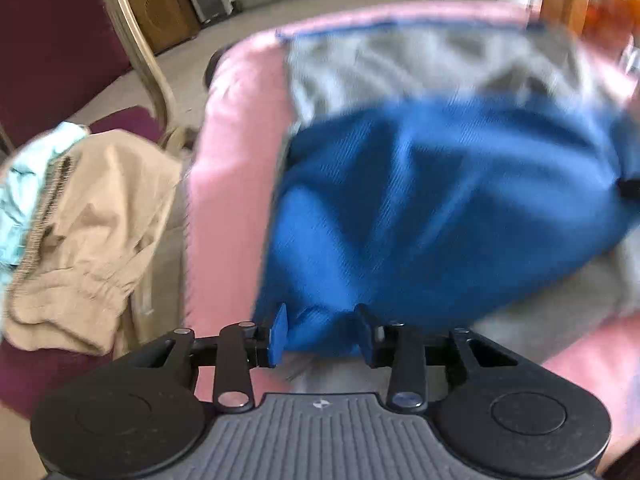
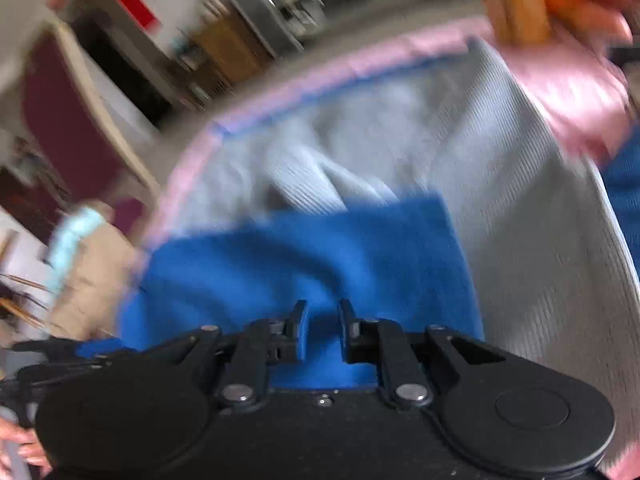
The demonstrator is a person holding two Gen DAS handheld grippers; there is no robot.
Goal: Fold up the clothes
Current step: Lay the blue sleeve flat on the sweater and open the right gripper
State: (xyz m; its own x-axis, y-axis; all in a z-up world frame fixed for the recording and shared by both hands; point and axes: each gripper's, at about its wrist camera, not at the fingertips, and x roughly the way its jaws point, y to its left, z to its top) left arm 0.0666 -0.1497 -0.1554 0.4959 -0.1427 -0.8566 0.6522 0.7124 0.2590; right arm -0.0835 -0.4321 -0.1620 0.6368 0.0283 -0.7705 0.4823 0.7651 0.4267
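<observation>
Left wrist: left gripper (image 1: 320,330) part-closed on near edge of one blue-and-grey ribbed knit garment (image 1: 440,200), lifted to fold it far over pink-covered table (image 1: 232,200); one beige trouser (image 1: 88,232) waited on maroon chair (image 1: 60,40), far left | Right wrist: right gripper (image 2: 323,330) narrowly parted, blue cloth between; one garment, grey side spread far.

Right wrist view heavily motion-blurred — shelves and furniture (image 2: 224,40) across the top of the frame are smeared, items unreadable. Orange object (image 2: 580,4) upper right blurred and cut by the edge, can't identify. Blue garment (image 1: 440,200) soft in the left wrist view, right side runs off frame; its near edge is hidden behind the left gripper (image 1: 322,332). Pale blue cloth (image 1: 24,184) cropped at left edge.
</observation>
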